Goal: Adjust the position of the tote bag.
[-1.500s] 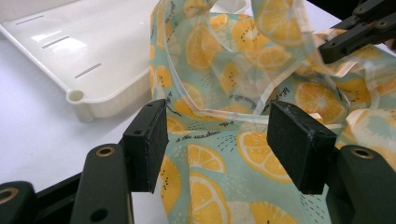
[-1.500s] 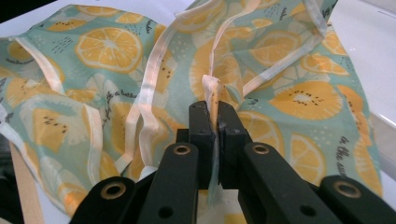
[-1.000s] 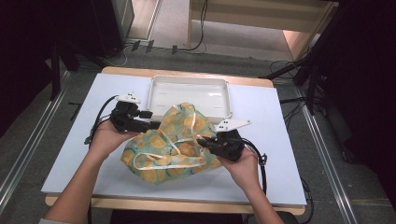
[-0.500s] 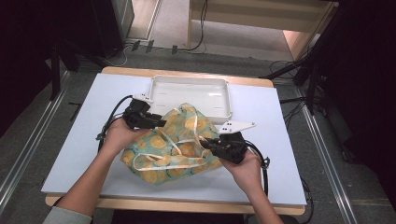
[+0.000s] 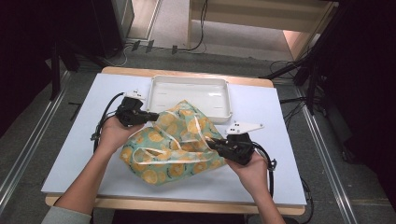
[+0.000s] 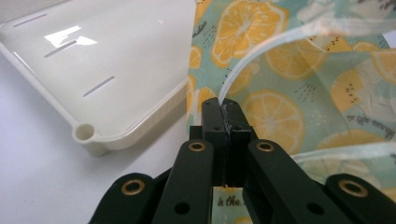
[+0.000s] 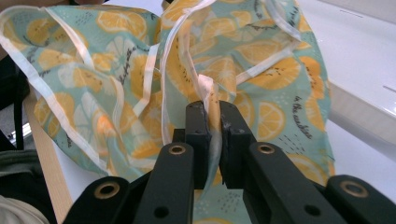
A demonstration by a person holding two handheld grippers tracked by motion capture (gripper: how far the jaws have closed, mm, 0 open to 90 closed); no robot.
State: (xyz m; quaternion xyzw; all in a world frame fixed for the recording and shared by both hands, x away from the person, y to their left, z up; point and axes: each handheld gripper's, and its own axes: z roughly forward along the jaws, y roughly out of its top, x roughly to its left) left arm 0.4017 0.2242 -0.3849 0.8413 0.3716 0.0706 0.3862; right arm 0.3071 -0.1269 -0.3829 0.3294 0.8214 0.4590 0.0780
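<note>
A teal cloth [image 5: 173, 144] printed with lemon slices and edged in white trim lies crumpled mid-table. My left gripper [image 5: 156, 115] is at the cloth's back-left edge, close to the tray. Its jaws have just been closing and now stand shut on the cloth. In the left gripper view the trim [image 6: 243, 65] comes out from between the tips of the left gripper [image 6: 223, 109]. My right gripper [image 5: 210, 142] holds the cloth's right side. In the right gripper view a fold of cloth [image 7: 116, 70] is pinched in the right gripper [image 7: 212, 114], whose jaws have eased very slightly.
A shallow white tray [image 5: 189, 79] stands at the back of the white table [image 5: 79, 154], its corner [image 6: 86, 133] just left of my left jaws and its side [image 7: 369, 112] to the right of my right jaws. Dark floor and cables surround the table.
The left gripper's jaws have come together on the cloth's back-left edge. The right gripper has stayed put with its hold on the cloth.
</note>
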